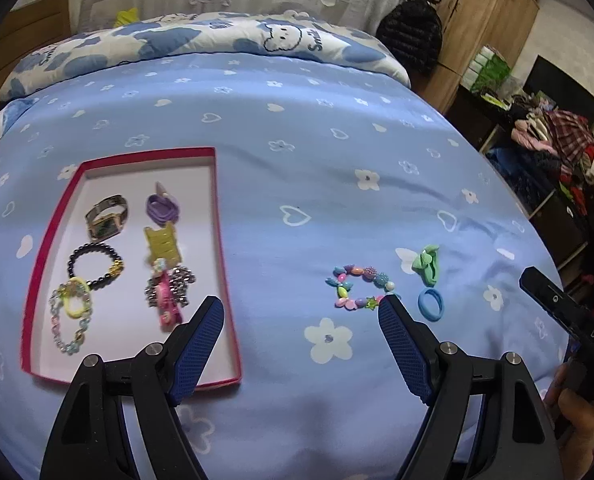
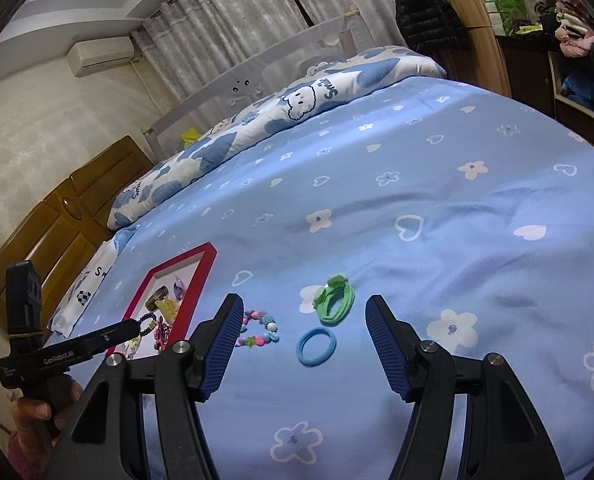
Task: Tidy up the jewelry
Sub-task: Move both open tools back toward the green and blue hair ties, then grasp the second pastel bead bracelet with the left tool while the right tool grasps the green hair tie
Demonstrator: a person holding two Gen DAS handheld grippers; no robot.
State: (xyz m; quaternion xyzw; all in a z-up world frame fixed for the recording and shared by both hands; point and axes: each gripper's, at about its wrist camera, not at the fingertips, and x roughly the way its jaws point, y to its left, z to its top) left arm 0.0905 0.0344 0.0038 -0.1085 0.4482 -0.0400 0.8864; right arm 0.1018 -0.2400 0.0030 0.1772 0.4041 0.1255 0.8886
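A red-rimmed white box (image 1: 220,240) lies on the blue bedspread at the left and holds a watch (image 1: 107,216), a black bead bracelet (image 1: 96,266), a purple band (image 1: 163,205), a yellow clip (image 1: 163,245) and several other pieces. A colourful bead bracelet (image 1: 359,287), a green hair tie (image 1: 428,265) and a blue hair tie (image 1: 431,304) lie on the bedspread to the right. My left gripper (image 1: 301,306) is open and empty, between the box and the bracelet. My right gripper (image 2: 303,306) is open and empty, above the blue hair tie (image 2: 316,341) and the green hair tie (image 2: 334,293). The box (image 2: 195,284) and the bead bracelet (image 2: 259,330) also show there.
A cloud-print quilt (image 1: 201,44) lies folded at the far side of the bed. A wardrobe (image 1: 485,12), a black backpack (image 1: 411,36) and shelves with clothes (image 1: 557,148) stand at the right. A wooden headboard (image 2: 57,216) is at the left.
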